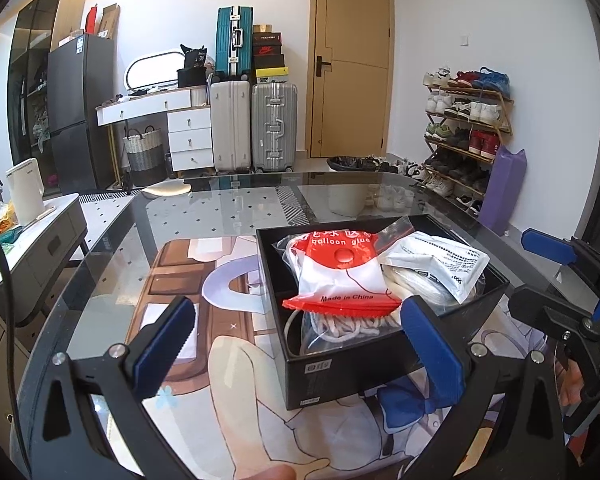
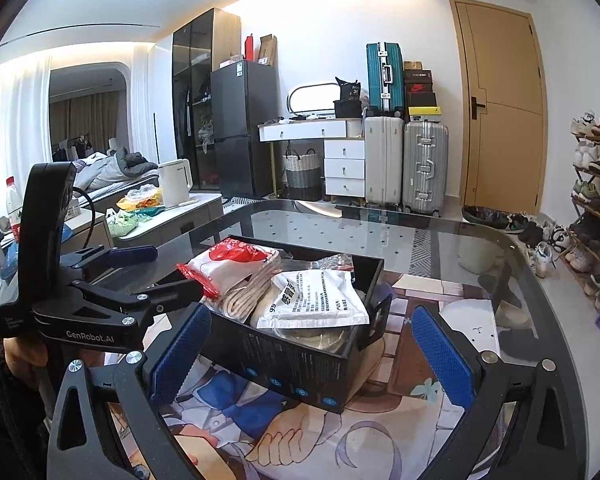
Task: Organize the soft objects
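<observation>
Black box (image 1: 332, 376) sits on the glass counter (image 1: 204, 216), centre-right of the left wrist view. Inside: a red-and-white packet (image 1: 340, 268) on top, a white pouch (image 1: 440, 264) beside it. Left hand-held gripper (image 1: 300, 344) spread wide, nothing held. Right hand-held gripper (image 2: 312, 356) likewise agape, straddling the box's near corner

Two black handheld grippers, left gripper (image 1: 300, 336) and right gripper (image 2: 312, 352), carry blue ridged finger pads (image 2: 180, 354), silver screws and white "GenRobot.AI" lettering.
</observation>
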`<state>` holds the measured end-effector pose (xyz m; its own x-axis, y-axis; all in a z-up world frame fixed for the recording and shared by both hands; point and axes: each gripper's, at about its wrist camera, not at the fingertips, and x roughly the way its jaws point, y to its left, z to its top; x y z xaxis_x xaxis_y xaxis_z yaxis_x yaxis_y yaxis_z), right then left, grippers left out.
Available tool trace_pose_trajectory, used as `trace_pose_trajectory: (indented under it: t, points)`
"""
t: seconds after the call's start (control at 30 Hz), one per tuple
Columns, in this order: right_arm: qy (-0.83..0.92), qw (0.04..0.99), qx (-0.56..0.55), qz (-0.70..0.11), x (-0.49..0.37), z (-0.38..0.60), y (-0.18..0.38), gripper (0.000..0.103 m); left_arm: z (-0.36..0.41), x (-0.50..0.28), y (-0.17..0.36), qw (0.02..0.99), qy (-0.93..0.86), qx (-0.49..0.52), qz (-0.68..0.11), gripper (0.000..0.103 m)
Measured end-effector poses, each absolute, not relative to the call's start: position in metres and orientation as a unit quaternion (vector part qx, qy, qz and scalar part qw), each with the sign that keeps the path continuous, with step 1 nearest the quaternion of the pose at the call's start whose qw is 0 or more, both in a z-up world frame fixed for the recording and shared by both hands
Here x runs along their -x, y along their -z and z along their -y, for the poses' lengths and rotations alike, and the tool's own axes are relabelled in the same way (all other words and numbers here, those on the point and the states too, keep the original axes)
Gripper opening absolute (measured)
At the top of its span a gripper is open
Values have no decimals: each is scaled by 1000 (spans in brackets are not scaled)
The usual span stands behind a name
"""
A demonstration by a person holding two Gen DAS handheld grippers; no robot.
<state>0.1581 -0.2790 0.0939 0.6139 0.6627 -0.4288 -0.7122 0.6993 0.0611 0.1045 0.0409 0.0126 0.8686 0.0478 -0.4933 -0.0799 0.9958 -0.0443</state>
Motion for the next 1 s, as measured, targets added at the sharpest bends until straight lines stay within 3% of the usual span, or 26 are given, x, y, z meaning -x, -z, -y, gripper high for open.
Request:
trace_pose_trajectory:
  t: [1.0]
  points:
    - [-384,899,51,-203,-156,286,-97,102,-38,-97,-13,969,-33,32,-243,103]
